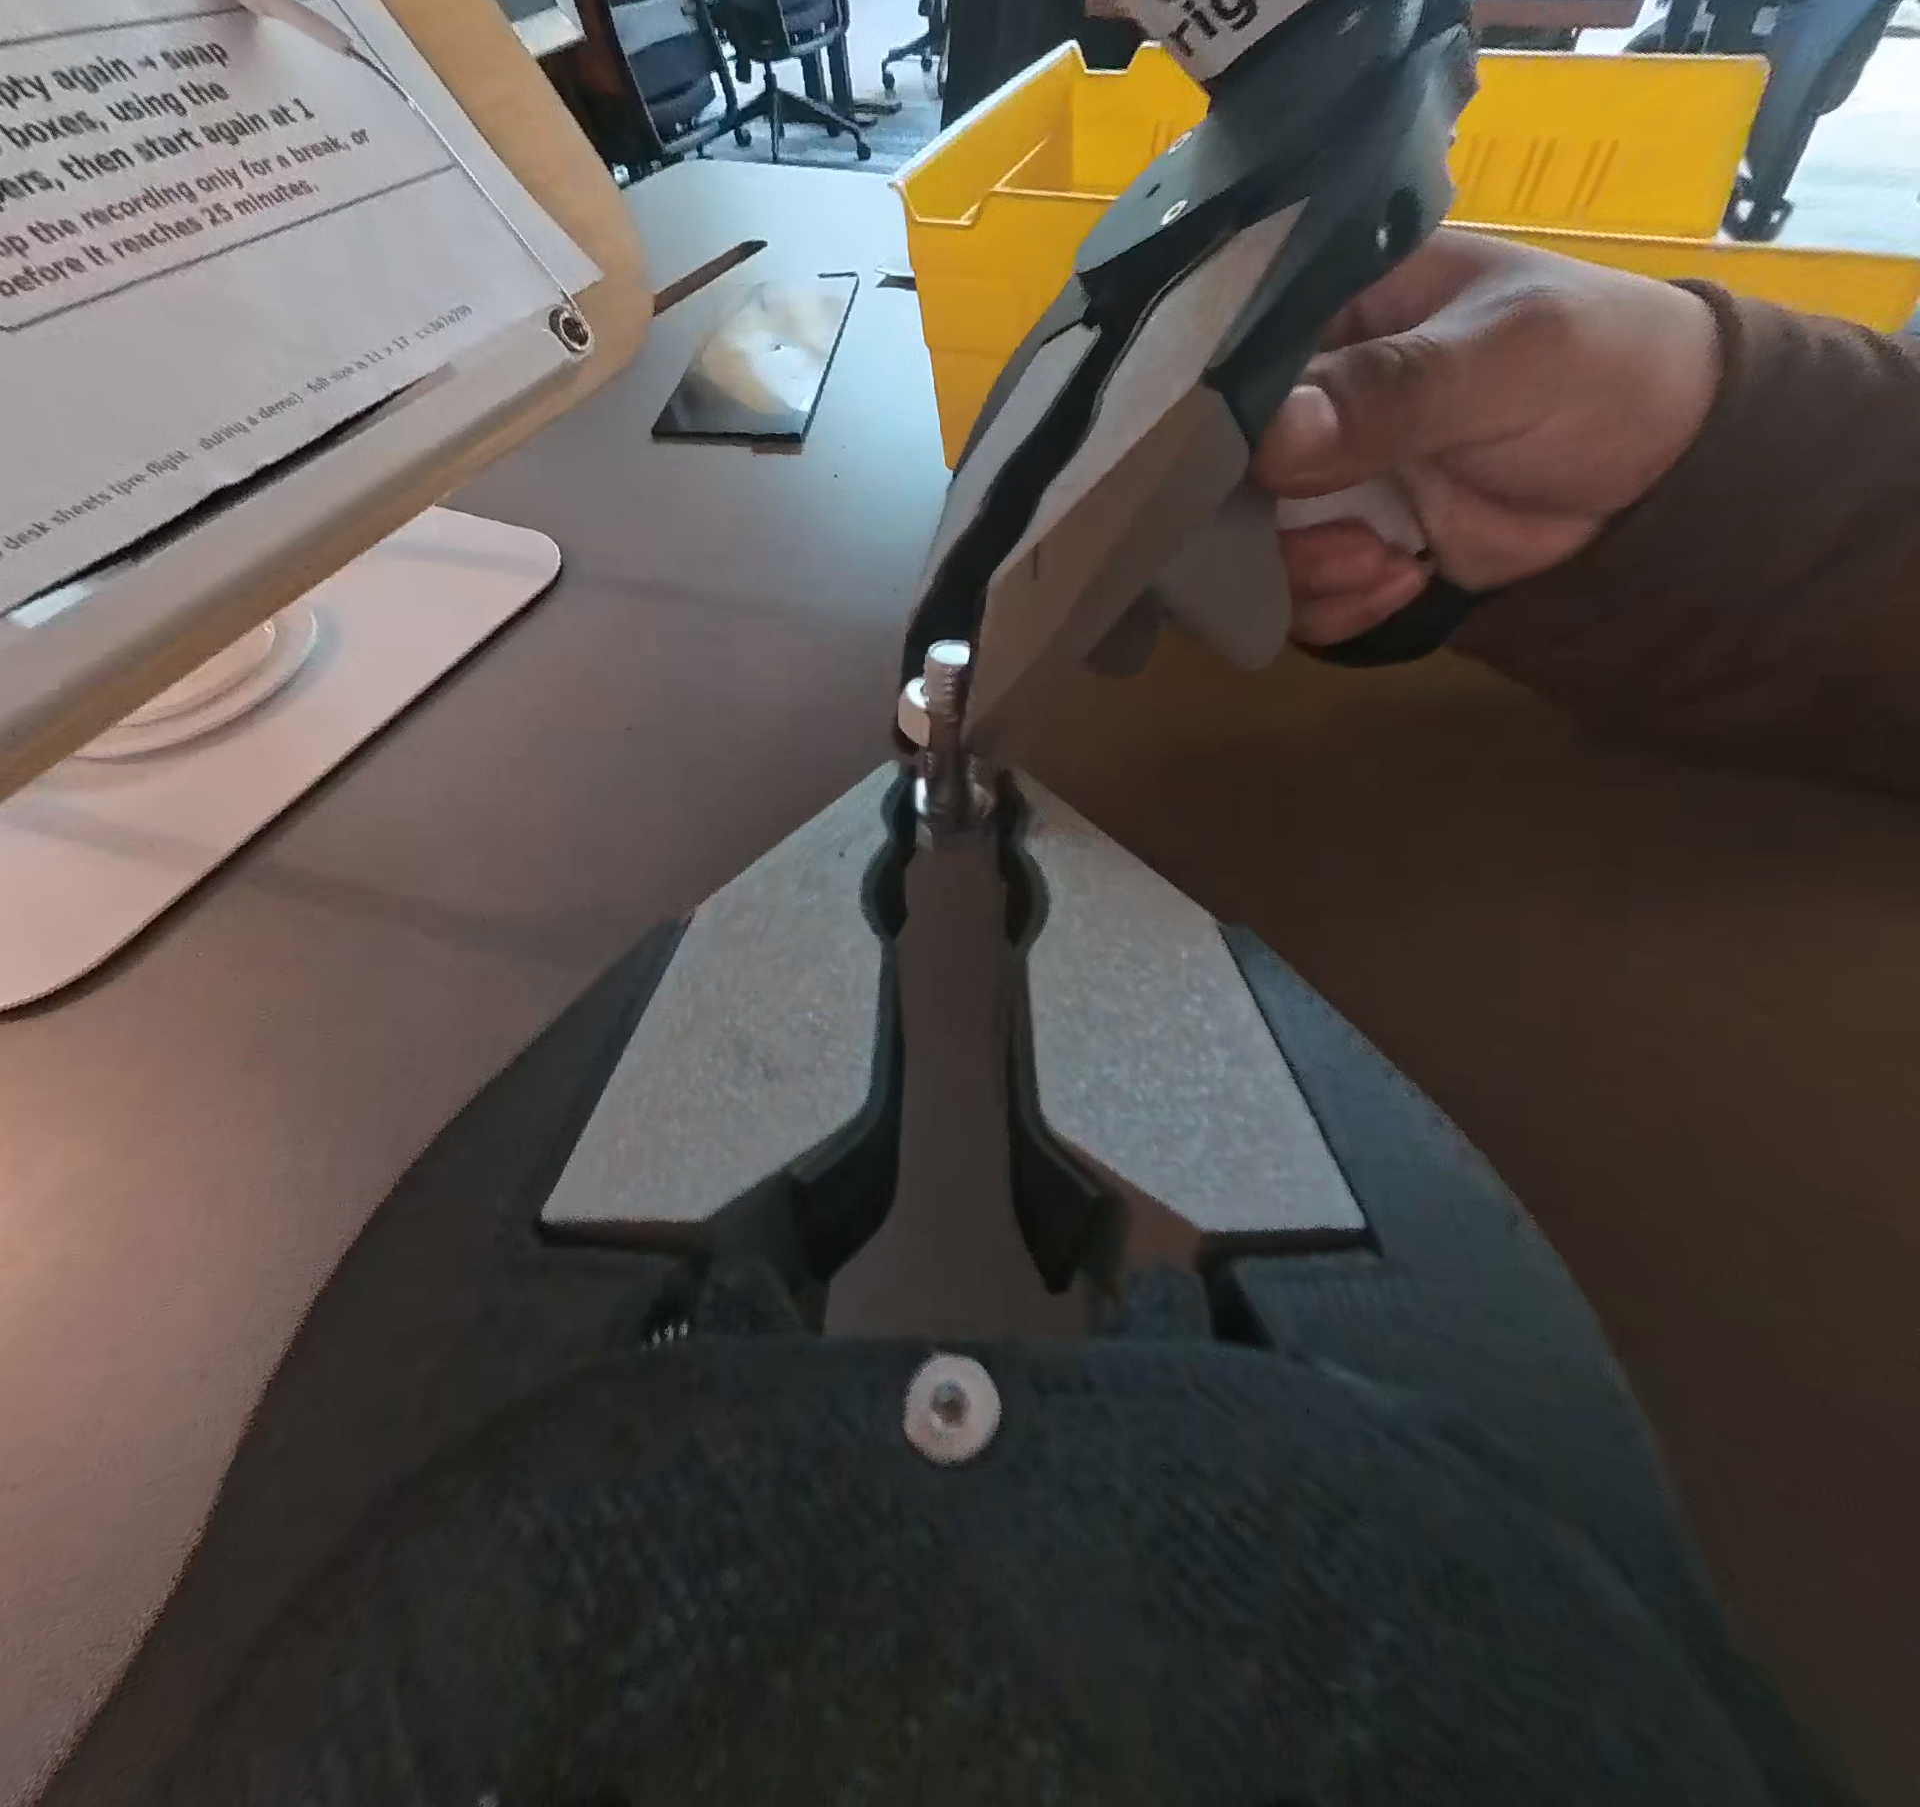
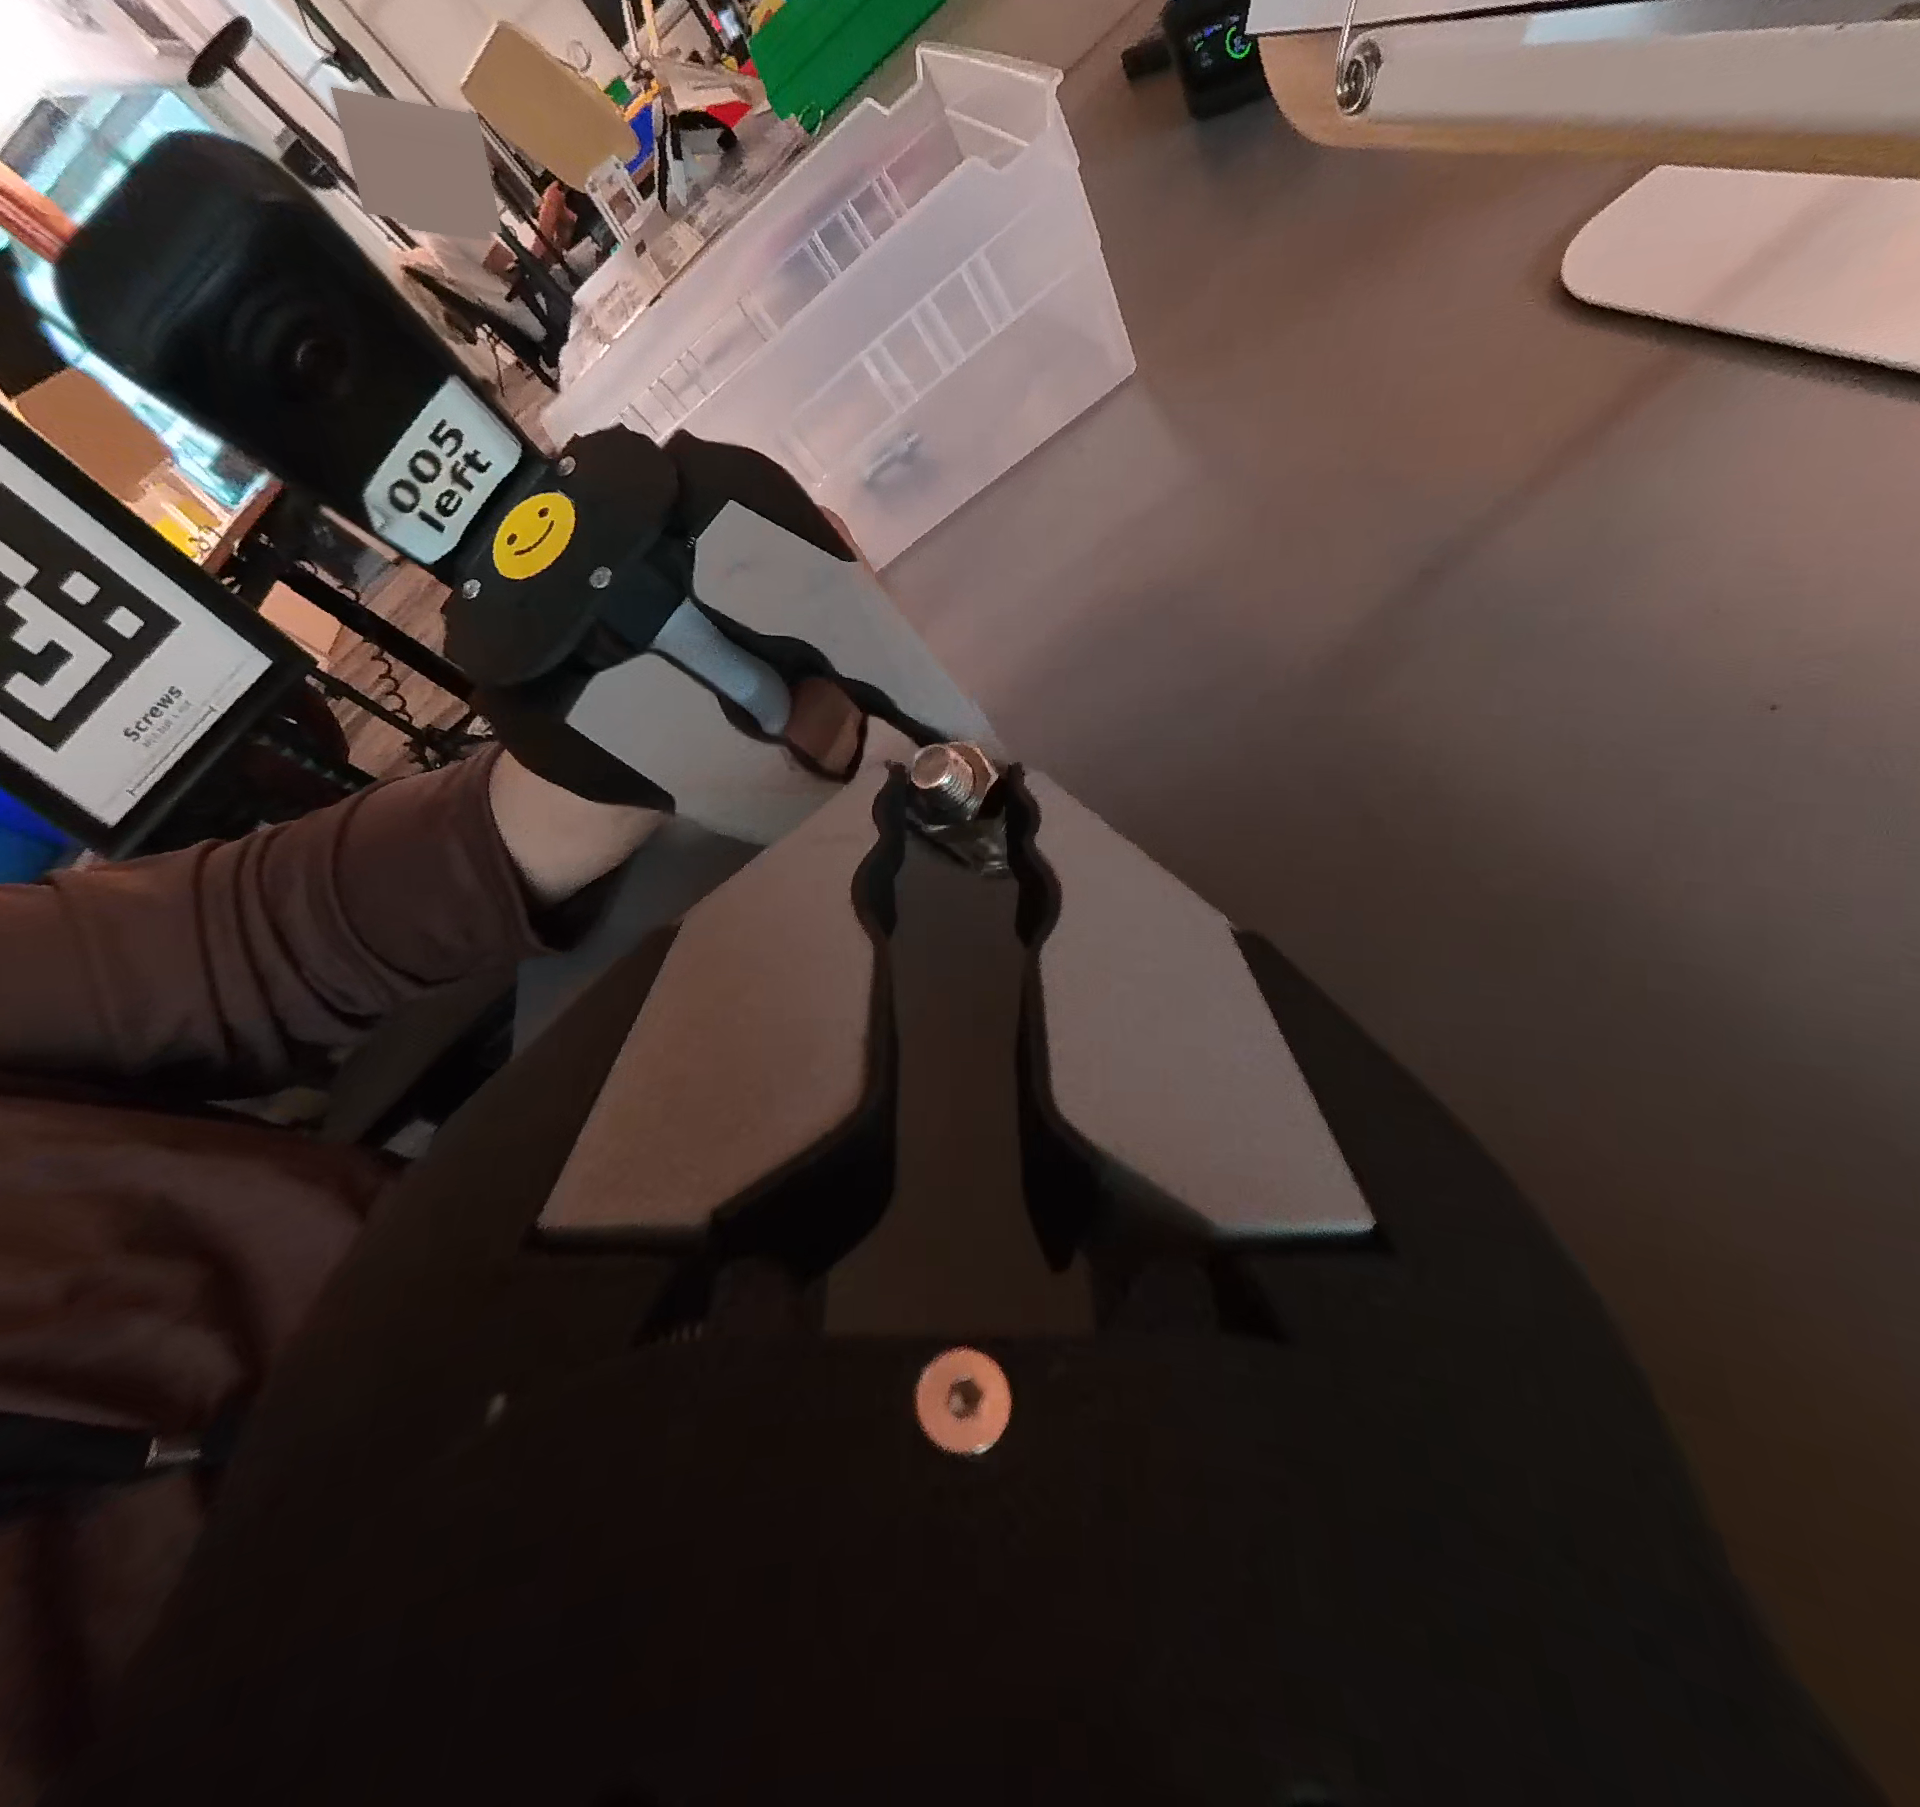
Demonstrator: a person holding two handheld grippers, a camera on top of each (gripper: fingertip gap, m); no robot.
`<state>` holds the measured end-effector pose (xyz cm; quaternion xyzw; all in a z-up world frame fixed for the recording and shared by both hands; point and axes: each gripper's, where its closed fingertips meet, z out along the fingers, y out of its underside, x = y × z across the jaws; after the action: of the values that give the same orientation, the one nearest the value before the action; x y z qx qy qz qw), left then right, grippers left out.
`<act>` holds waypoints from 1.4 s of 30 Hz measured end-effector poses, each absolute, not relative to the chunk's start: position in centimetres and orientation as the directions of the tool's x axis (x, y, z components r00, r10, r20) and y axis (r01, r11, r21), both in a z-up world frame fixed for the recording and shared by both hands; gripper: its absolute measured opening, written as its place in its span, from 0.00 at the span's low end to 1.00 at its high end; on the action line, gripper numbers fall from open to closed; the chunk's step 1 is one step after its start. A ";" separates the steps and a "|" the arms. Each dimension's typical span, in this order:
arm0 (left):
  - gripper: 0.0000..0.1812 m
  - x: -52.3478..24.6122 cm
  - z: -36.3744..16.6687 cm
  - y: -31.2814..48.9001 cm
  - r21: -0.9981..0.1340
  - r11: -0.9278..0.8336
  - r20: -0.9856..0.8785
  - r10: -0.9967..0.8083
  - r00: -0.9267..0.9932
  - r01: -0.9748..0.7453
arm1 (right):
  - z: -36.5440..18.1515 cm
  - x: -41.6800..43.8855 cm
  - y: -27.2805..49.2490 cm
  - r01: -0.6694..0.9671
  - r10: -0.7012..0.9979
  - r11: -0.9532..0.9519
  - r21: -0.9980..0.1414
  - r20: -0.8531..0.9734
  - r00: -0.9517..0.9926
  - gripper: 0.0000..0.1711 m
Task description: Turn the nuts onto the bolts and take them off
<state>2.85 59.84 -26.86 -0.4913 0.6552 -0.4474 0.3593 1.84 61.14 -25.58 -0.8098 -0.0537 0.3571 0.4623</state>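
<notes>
The bolt (image 1: 948, 718) stands upright at twelve o'clock of your left gripper (image 1: 951, 817), pinched near its base. Your right gripper (image 2: 951, 801) pinches the nut (image 1: 921, 708) on its thread. Twist off-axis and it could cross-thread or slip.

A grey desk (image 1: 644, 614) is taken as landmark. A white stand base (image 1: 343, 635) is set on its left part, with a tilted board (image 1: 540, 147) above carrying a clipped paper sheet (image 1: 208, 230). A flat dark plate (image 1: 758, 360) is laid beyond the base. A yellow bin (image 1: 1039, 230) is placed at the far edge. Office chairs (image 1: 779, 12) are seen behind the desk. A clear plastic bin (image 2: 883, 323) is seen on the desk, a green box (image 2: 862, 1) beyond it.
</notes>
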 end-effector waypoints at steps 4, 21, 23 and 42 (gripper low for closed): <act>0.08 3.2 -27.0 59.5 -0.942 0.045 0.045 -0.965 -0.258 -0.332 | -25.5 1.7 61.3 -0.248 0.419 -0.554 -0.795 -0.523 0.742 0.09; 0.04 2.9 -26.4 60.7 -0.936 -0.097 0.176 -0.962 -0.208 -0.339 | -24.7 2.2 61.8 -0.169 0.429 -0.446 -0.879 -0.375 0.822 0.09; 0.04 2.8 -26.2 60.8 -0.936 -0.111 0.188 -0.960 -0.207 -0.333 | -24.4 2.2 61.9 -0.182 0.431 -0.437 -0.881 -0.383 0.817 0.11; 0.04 2.7 -25.4 60.7 -0.944 -0.135 0.204 -0.955 -0.214 -0.300 | -23.7 2.1 61.8 -0.262 0.450 -0.426 -0.866 -0.454 0.769 0.08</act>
<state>2.73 60.72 -25.40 -0.5428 0.5780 -0.5222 0.3139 2.13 61.75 -23.66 -0.7755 -0.0606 0.3342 0.5321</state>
